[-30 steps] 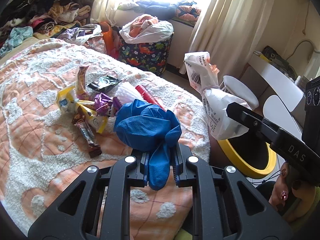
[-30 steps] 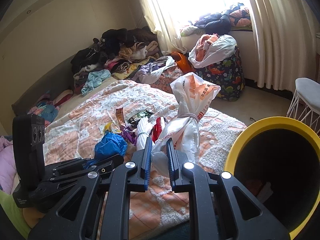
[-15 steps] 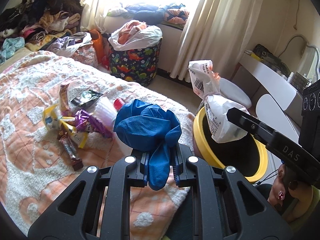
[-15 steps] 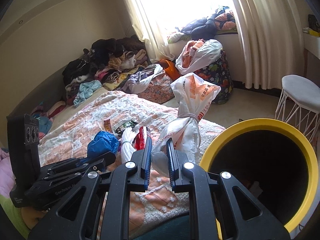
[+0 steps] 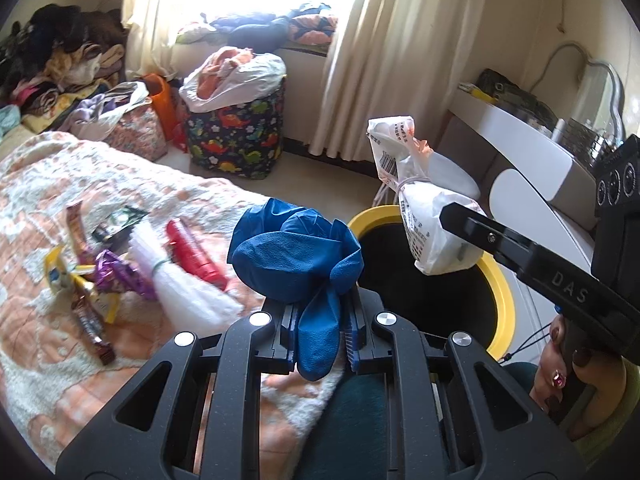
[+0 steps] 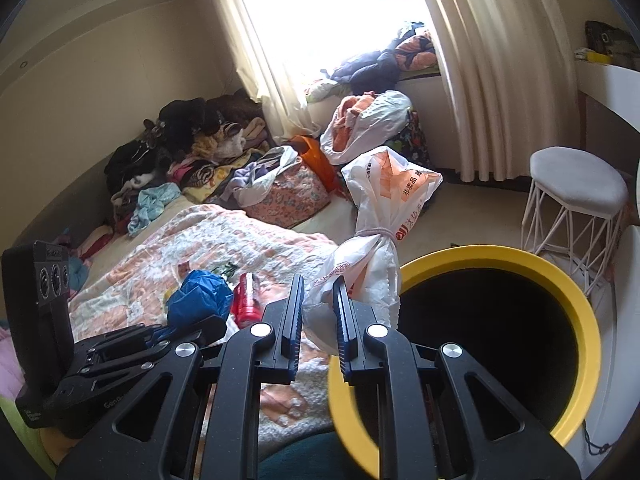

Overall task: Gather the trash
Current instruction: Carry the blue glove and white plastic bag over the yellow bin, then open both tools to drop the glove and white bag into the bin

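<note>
Holding: my left gripper (image 5: 322, 330) has its fingers clenched on a crumpled blue glove (image 5: 296, 258), lifted above the bed's edge.
Right side: my right gripper (image 6: 318, 312) has its fingers clamped on a tied white plastic bag (image 6: 380, 216), hanging over the rim of the yellow bin (image 6: 576, 292).
Bed (image 5: 48, 380): candy wrappers (image 5: 92, 280), a red packet (image 5: 192, 252) and a clear plastic bundle (image 5: 180, 292) lie on the quilt, left of the glove.
Bin: beside the bed, dark inside.
</note>
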